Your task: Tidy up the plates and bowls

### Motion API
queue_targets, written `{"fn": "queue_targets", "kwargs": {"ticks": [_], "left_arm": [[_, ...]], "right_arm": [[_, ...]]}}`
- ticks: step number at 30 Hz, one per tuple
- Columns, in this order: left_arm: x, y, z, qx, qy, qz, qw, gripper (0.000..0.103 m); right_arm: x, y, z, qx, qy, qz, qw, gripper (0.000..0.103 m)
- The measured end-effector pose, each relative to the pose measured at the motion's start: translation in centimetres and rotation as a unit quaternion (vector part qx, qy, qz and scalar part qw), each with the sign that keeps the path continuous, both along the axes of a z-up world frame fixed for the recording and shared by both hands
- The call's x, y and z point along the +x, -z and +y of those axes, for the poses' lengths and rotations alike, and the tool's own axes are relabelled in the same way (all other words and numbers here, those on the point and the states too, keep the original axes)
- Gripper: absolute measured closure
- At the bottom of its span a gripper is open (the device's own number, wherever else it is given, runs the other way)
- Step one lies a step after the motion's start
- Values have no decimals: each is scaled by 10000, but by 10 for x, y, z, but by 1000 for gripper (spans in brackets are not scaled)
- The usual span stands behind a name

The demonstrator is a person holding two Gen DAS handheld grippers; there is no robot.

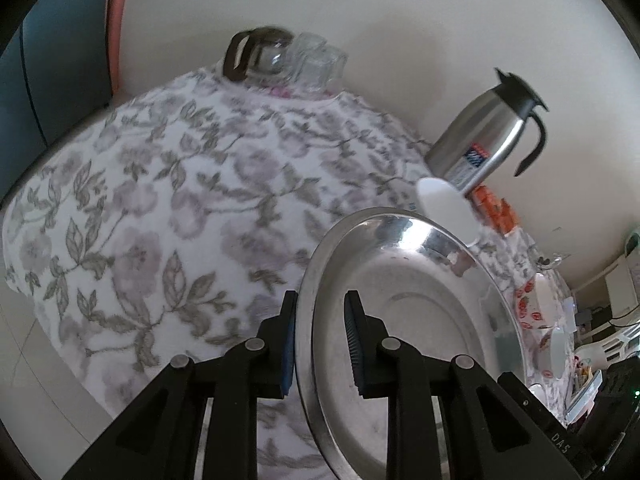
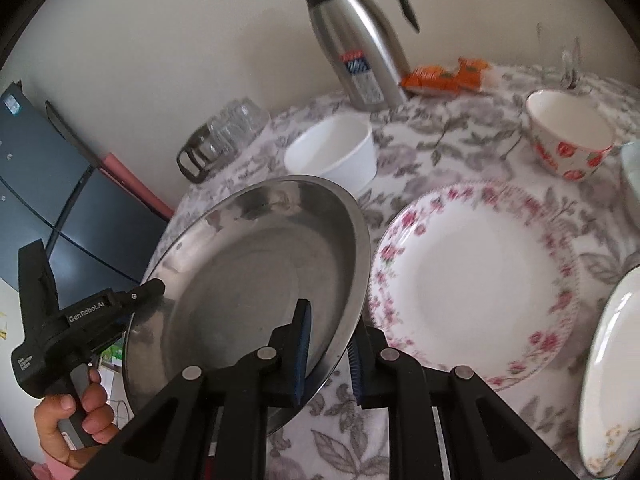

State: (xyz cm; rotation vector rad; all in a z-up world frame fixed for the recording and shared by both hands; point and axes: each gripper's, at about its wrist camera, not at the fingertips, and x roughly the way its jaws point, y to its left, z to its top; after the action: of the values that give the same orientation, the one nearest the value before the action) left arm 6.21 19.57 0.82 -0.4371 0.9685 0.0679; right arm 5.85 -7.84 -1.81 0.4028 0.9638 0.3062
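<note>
A steel plate (image 1: 420, 320) (image 2: 248, 264) hangs tilted above the floral tablecloth (image 1: 160, 200), held at both sides. My left gripper (image 1: 322, 320) is shut on its near rim, one pad on each face. In the right wrist view that left gripper (image 2: 160, 286) grips the plate's left edge, with a hand on its handle. My right gripper (image 2: 328, 344) is shut on the plate's right rim. On the table lie a pink-flowered plate (image 2: 476, 280), a white bowl (image 2: 332, 152) (image 1: 444, 208), a strawberry-patterned bowl (image 2: 568, 140) and a white plate (image 2: 612, 380) at the right edge.
A steel thermos jug (image 2: 356, 40) (image 1: 480, 136) stands at the back by the wall. Beside it lie orange packets (image 2: 444, 76). A rack of glasses (image 2: 228, 128) (image 1: 288, 60) sits at the table's far left corner. Dark blue furniture (image 2: 60, 184) stands beyond the table's left edge.
</note>
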Motion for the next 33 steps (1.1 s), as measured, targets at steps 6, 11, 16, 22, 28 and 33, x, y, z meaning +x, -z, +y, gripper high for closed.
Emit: {"fn": "queue_targets", "kwargs": {"ticks": [6,11,16,22,28,33], "left_arm": [[4,-29,-42,18,239,-133,9996,80],[9,-48,-87,20,478,-212,9986,80],[13,-60,-128,-84,689,-271,9972,80],[19,-64,-183,-69,1125,-307,9932,80],[31,-51,-212,-52,1470,-242,9888,80],[41,-28,-211,-116,1456,-52,9893,80]], "right_arm": [[-14,-24,-39,-23,278,-313,9991,84],[-28,-38,-82,31,642,-467,9968,84],[-39,-46,-125,150,1028,-504,9933,84],[-48,-49,-172,161,1497,-561,9870,84],[-49,-37,-200,179,1839,-401,9820,84],[-37,-16,-198,52,1765,-118,9842,83]]}}
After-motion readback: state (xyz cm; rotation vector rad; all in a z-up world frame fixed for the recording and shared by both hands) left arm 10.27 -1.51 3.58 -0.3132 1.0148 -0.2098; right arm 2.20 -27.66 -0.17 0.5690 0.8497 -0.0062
